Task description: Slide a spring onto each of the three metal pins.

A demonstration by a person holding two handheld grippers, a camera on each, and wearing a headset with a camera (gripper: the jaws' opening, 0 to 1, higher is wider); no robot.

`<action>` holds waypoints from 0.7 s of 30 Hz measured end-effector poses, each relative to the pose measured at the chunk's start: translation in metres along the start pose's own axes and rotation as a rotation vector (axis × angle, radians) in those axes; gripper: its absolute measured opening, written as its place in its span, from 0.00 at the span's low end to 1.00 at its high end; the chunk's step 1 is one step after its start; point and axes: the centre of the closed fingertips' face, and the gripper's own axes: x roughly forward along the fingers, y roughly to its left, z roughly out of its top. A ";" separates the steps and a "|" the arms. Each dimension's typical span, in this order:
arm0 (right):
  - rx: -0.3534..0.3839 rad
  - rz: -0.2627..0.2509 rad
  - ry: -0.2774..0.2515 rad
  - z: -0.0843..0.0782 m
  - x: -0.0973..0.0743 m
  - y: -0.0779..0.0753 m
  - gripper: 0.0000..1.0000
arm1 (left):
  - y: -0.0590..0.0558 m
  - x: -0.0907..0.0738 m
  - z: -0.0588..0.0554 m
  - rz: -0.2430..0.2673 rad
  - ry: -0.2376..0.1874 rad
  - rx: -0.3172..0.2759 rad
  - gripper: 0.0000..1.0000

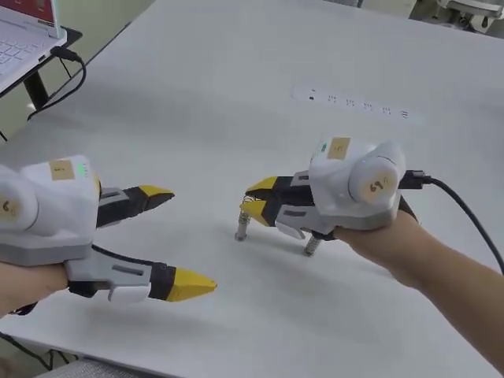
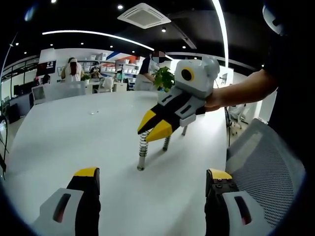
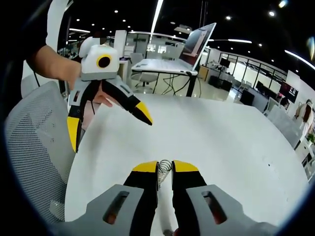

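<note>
My right gripper [image 1: 253, 201] is shut on a small metal spring [image 3: 165, 168], holding it at the top of an upright metal pin [image 1: 242, 228] on the white table [image 1: 236, 94]. From the left gripper view the spring [image 2: 142, 141] sits around the upper part of that pin [image 2: 141, 160], under the right gripper [image 2: 153, 129]. A second pin [image 1: 313, 246] stands below the right gripper's body, with coils around it. Two more pins [image 2: 166, 143] [image 2: 184, 131] stand behind the first. My left gripper [image 1: 177, 236] hangs open and holds nothing, to the left of the pins.
A laptop [image 1: 24, 31] with a black cable [image 1: 67, 79] sits on a stand at the far left. A white strip [image 1: 350, 102] lies flat at the back of the table. A black cable [image 1: 465, 213] trails from the right gripper. Mesh chairs [image 2: 266, 162] stand beside the table.
</note>
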 end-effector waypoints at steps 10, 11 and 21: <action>-0.005 0.003 0.007 -0.002 0.001 0.001 0.07 | -0.001 -0.001 -0.001 -0.002 0.003 -0.005 0.85; 0.000 0.007 0.008 -0.002 0.001 0.002 0.07 | -0.001 -0.001 -0.001 0.000 0.004 -0.002 0.85; -0.003 0.015 0.021 -0.007 0.005 0.004 0.07 | -0.002 -0.002 -0.003 0.002 0.007 -0.006 0.85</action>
